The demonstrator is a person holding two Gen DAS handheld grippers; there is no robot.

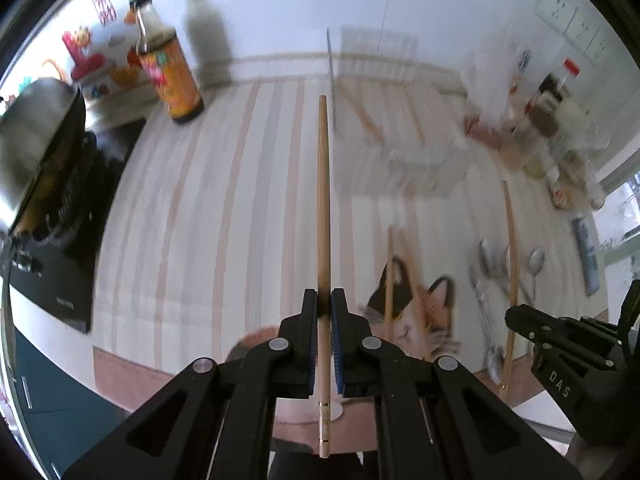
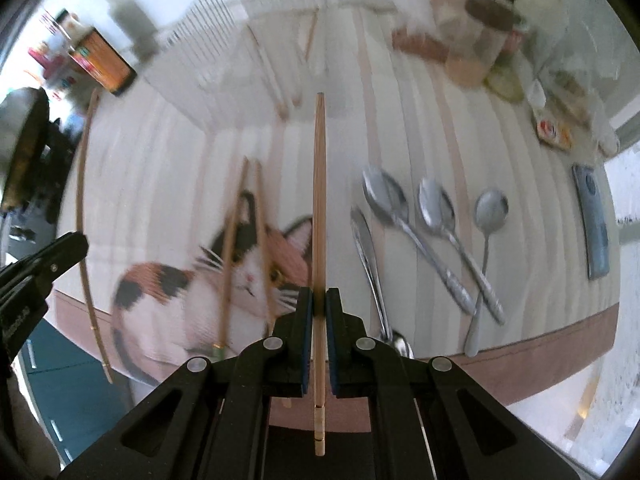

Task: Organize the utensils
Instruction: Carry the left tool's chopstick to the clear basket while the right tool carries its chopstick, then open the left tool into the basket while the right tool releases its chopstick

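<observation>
A wooden chopstick (image 1: 323, 216) is clamped upright in the left claw (image 1: 324, 304) above the striped surface (image 1: 224, 208). Another chopstick (image 2: 319, 216) is gripped by the right claw (image 2: 319, 300), loose chopsticks (image 2: 244, 248) lying left of it and spoons (image 2: 436, 236) right.

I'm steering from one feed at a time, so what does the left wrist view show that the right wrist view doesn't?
Only the left wrist view shows the wall sockets and the stove's black control panel. Only the right wrist view shows the table knife clearly beside three spoons. Both show a chopstick clamped upright in their own gripper, left gripper and right gripper, plus the sauce bottle, the cat mat and the clear rack.
</observation>
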